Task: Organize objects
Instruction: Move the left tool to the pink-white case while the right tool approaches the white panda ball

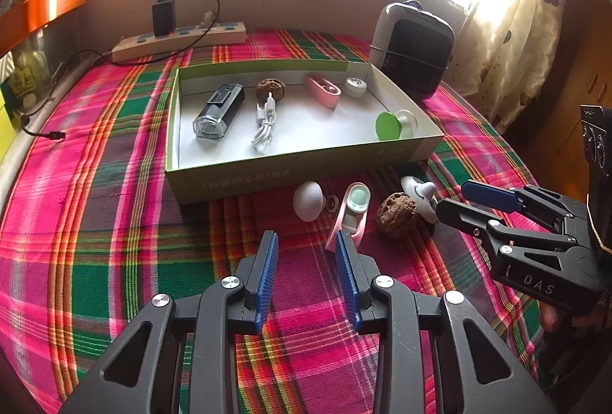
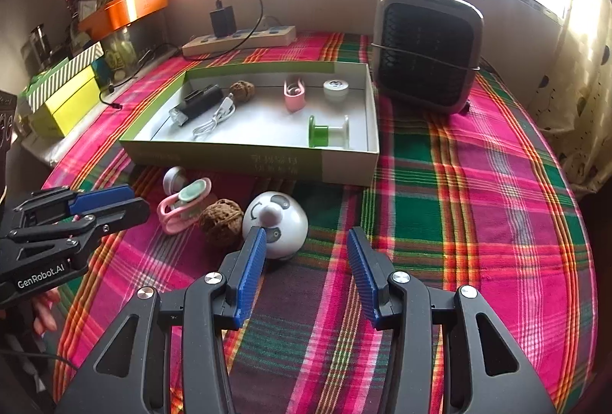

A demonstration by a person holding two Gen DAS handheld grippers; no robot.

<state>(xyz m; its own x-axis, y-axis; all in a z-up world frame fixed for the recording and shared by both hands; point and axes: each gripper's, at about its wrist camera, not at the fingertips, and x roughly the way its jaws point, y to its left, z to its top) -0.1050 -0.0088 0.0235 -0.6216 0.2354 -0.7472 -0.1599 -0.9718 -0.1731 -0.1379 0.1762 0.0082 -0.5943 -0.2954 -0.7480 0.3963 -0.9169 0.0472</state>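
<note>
Both grippers sit low over the plaid tablecloth (image 2: 478, 207), on the near side of the green-sided cardboard box (image 1: 290, 173), and neither one is holding anything. The left gripper (image 1: 308, 245) has its fingers spread apart, with the right finger's tip just at the near end of the pink clip (image 1: 350, 213) that lies loose in front of the box. The right gripper (image 2: 304, 242) is spread wide too, its left pad right beside the white round gadget (image 2: 275, 219) with the grey markings.

Also strung along the box's front wall, outside it: a walnut (image 2: 222, 221) between the pink clip and the white gadget, and a small white egg-shaped thing (image 1: 309, 200) closest to the box.

Inside the box, from its left end: a black bike light (image 1: 220, 110), a coiled white USB cable (image 1: 264, 125), a second walnut (image 1: 270, 89), another pink clip (image 1: 323, 91), a little white round case (image 1: 355, 86), and a green-and-white spool (image 2: 329, 132) at the right front corner.

Behind the box there's a power strip (image 2: 239, 40) with a black charger plugged in, and off the box's right rear corner a small desktop fan unit (image 2: 426, 49).
</note>
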